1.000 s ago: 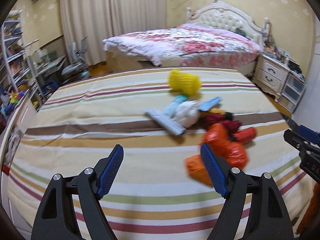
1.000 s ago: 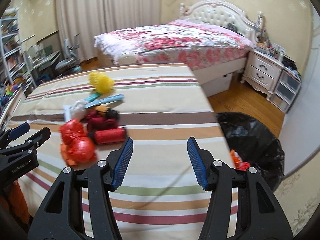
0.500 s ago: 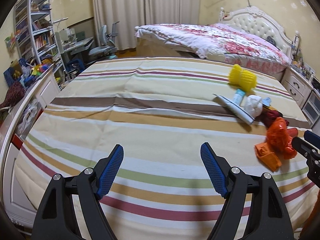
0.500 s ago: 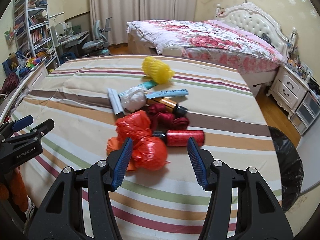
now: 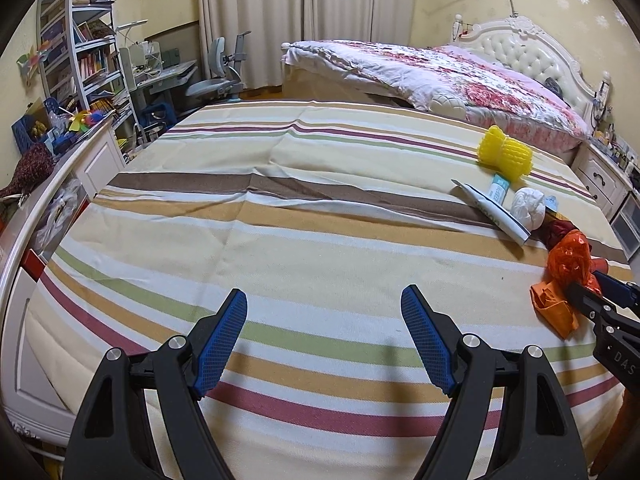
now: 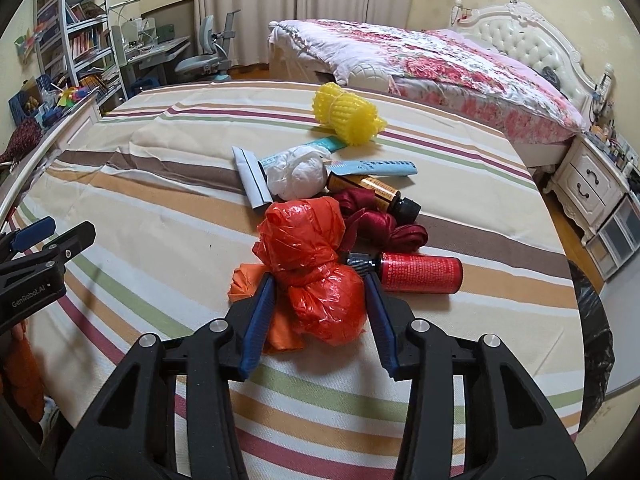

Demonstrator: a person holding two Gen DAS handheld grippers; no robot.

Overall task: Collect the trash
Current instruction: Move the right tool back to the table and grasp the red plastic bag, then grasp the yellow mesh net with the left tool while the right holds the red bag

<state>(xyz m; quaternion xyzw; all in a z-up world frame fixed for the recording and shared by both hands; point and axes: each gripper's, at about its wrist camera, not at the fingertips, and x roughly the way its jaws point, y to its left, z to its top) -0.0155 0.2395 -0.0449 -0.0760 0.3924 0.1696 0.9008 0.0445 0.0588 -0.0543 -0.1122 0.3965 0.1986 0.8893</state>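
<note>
A knotted red plastic bag (image 6: 316, 264) lies on the striped bed (image 6: 160, 208) at the near end of a trash pile. My right gripper (image 6: 319, 278) straddles its lower bulge with jaws closing, and both blue pads (image 6: 256, 320) touch the bag's sides. Behind it lie a red can (image 6: 420, 272), dark red ribbon (image 6: 380, 224), a brown bottle (image 6: 372, 192), a white crumpled wad (image 6: 296, 176) and a yellow foam net (image 6: 348, 120). My left gripper (image 5: 324, 292) hangs open over bare sheet, left of the pile, holding nothing.
A black trash bag (image 6: 592, 320) stands on the floor off the bed's right side. A second bed (image 6: 440, 60) with a floral cover is behind. Nightstand drawers (image 6: 588, 184) sit at right. Shelves and a desk (image 5: 100, 80) line the left wall.
Both views swung left across the bed. The right gripper came down over the red plastic bag and its jaws narrowed onto it. The left gripper drifted away from the pile, still wide.
</note>
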